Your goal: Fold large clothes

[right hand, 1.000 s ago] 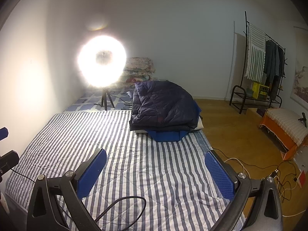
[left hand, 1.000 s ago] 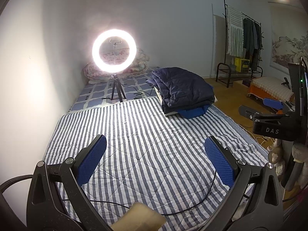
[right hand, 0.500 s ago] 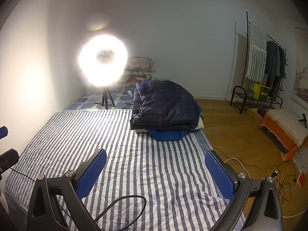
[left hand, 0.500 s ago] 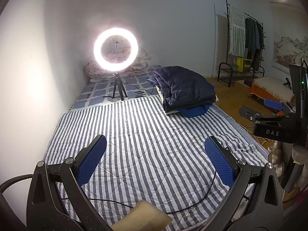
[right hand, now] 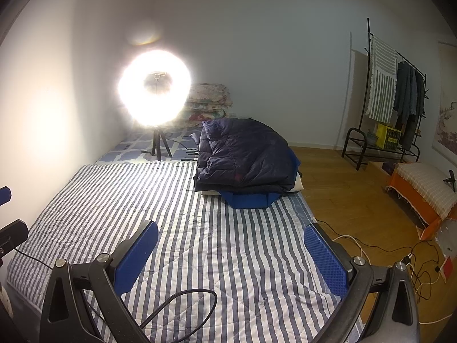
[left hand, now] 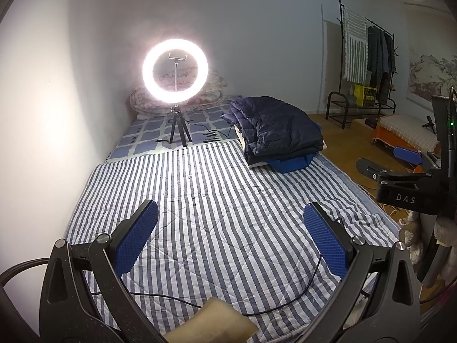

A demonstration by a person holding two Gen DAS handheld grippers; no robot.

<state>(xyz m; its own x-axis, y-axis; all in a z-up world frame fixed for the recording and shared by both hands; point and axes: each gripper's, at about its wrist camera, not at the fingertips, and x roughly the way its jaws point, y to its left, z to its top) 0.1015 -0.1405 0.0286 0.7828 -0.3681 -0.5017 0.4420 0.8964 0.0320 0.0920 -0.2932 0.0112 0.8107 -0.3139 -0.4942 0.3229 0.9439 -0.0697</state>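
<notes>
Striped blue-and-white quilting is covering the mattress (left hand: 217, 208) from the near edge up to the checked sheet at the far end. Over on the left, by the wall, a ring light (left hand: 177, 68) is glaring on its small black tripod, with a stack of floral bedding (right hand: 210, 101) sitting just behind it. Moving rightward, a dark navy padded coat (left hand: 278, 130) is lying folded on top of a pile at the far right part of the mattress, and a bright blue garment (left hand: 291, 164) is poking out from underneath it.

Near me, the left gripper (left hand: 230, 235) is hovering above the bare stripes with its blue pads spread wide apart and nothing between them; a thin black cable (left hand: 297, 291) is trailing across the quilt under it. The right gripper (right hand: 230, 253) is hanging over the mattress's right side, its pads likewise spread wide and gripping nothing, well short of the clothes pile.

Farther right, wooden floor is showing, with a black clothes rack (right hand: 391, 100) standing against the wall and an orange-covered bench (right hand: 422, 191) sitting nearer the corner.
</notes>
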